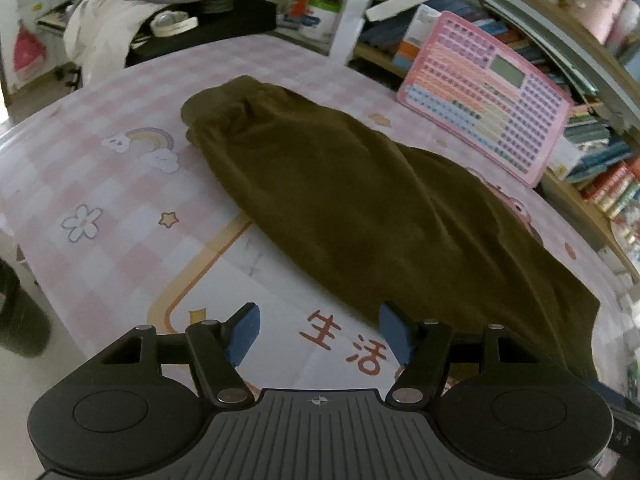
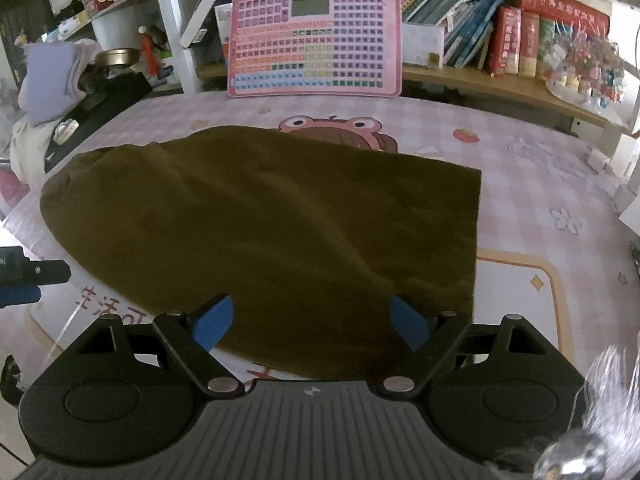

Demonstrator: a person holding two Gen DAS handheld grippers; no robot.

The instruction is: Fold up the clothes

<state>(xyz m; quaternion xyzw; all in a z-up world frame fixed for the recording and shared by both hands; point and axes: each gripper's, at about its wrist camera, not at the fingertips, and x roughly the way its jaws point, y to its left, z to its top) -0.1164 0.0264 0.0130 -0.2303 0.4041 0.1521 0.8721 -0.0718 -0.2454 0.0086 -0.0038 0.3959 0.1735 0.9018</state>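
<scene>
Between the spread blue pads of the left gripper [image 1: 319, 334] lies only bare printed tablecloth [image 1: 120, 184]; the jaws stand released, grasping nothing, just beside the near edge of the olive-brown garment [image 1: 352, 208]. Between the equally parted pads of the right gripper [image 2: 311, 322] the garment's near portion [image 2: 280, 240] is seen, but no cloth is pinched; these jaws are likewise released. Garment: folded lengthwise, lying flat on the pink checked tablecloth [image 2: 540, 184], straight hem toward the right side, bunched rounded end toward the far left. Beyond it, a pink button-grid learning board [image 2: 314, 40] leans upright against the bookshelf [image 2: 500, 76] at the table's far edge. A pale lavender cloth [image 2: 48, 80] is heaped at far left.
</scene>
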